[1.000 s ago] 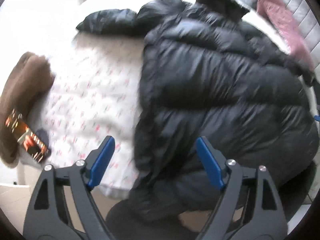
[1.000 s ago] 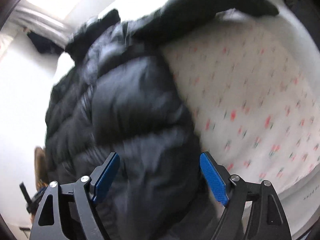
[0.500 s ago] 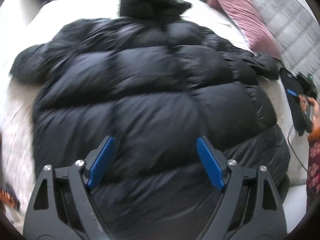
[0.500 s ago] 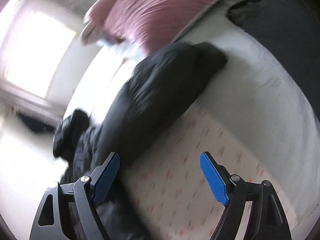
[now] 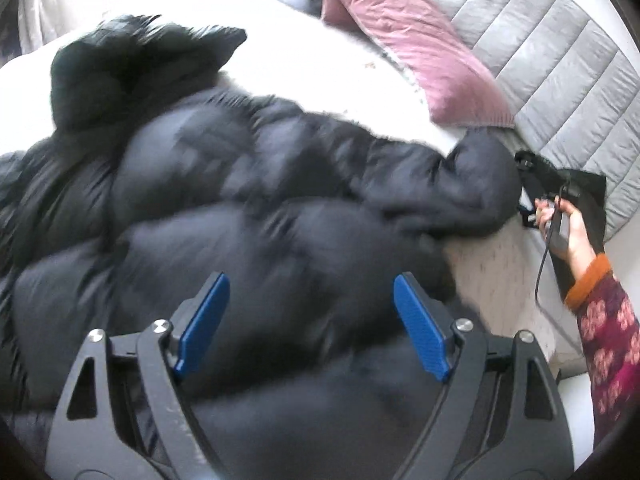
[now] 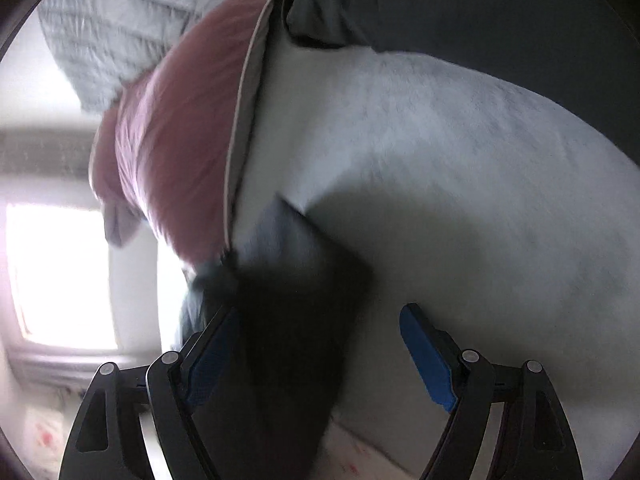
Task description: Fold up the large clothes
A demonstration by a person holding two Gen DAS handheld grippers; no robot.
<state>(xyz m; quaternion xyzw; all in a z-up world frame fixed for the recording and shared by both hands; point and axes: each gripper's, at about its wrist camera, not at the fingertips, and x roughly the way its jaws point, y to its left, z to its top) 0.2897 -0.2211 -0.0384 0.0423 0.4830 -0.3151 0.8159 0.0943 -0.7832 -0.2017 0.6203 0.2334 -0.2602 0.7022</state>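
Observation:
A big black puffer jacket [image 5: 248, 216] lies spread over the bed, its furry hood [image 5: 132, 68] at the far left. My left gripper [image 5: 308, 320] hovers open over the lower body panels, with nothing between its blue pads. The jacket's sleeve [image 5: 460, 184] reaches out to the right. At its cuff, a person's hand [image 5: 568, 232] holds my right gripper [image 5: 525, 196]. In the right wrist view the dark cuff [image 6: 292, 320] sits between the jaws of the right gripper [image 6: 316, 356], close against the left pad [image 6: 212, 356]. The jaws are closing, and the right pad stands clear of the cloth.
A pink pillow [image 5: 416, 52] and a grey quilted headboard [image 5: 540, 60] lie beyond the sleeve. The pink pillow [image 6: 180, 152] also shows in the right wrist view, beside the white bedcover [image 6: 440, 184]. A dark cloth [image 6: 480, 12] lies at the top and a bright window [image 6: 60, 272] at the left.
The left gripper swept from the jacket's left edge across its body towards the right sleeve. The right gripper rolled and travelled from the jacket body along the sleeve to the cuff.

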